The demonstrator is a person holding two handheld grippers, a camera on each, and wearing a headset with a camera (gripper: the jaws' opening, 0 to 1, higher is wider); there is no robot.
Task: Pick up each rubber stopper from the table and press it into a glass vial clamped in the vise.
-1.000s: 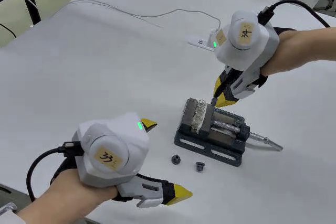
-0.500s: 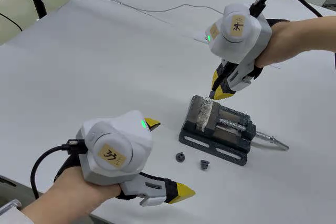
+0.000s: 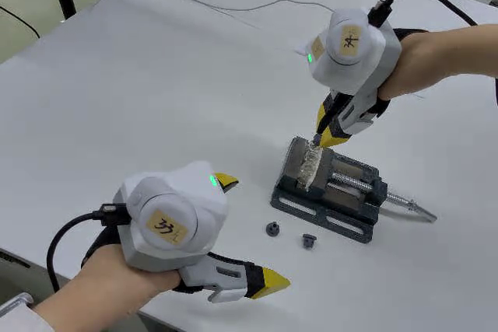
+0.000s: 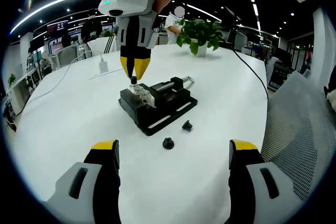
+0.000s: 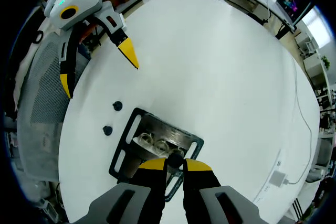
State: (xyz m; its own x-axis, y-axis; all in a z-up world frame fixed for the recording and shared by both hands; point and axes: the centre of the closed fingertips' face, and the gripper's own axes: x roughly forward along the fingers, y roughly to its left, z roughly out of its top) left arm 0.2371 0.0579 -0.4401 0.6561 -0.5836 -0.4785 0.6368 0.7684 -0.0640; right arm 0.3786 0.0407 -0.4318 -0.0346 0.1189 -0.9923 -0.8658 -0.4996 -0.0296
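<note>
Fingers (image 5: pixel 153 164) of right gripper (image 5: pixel 176 164) clench a black rubber stopper (image 5: pixel 176 158) over clear glass vials (image 3: pixel 311 165) in a black metal vise (image 3: pixel 342 192); left gripper (image 4: pixel 173 146) fingers released, loose stoppers (image 4: pixel 168 143) (image 4: pixel 187 125) at twelve o'clock.

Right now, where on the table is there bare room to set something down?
The wide stretch of table between the cable and the vise is bare. Crowded: in front of the vise, where two stoppers lie near the left tongs, and at the vials, under the right tongs.

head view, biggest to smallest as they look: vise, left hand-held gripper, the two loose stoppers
1. left hand-held gripper, helped by being nearest the camera
2. vise
3. loose stoppers: alike, no ranking between them
</note>
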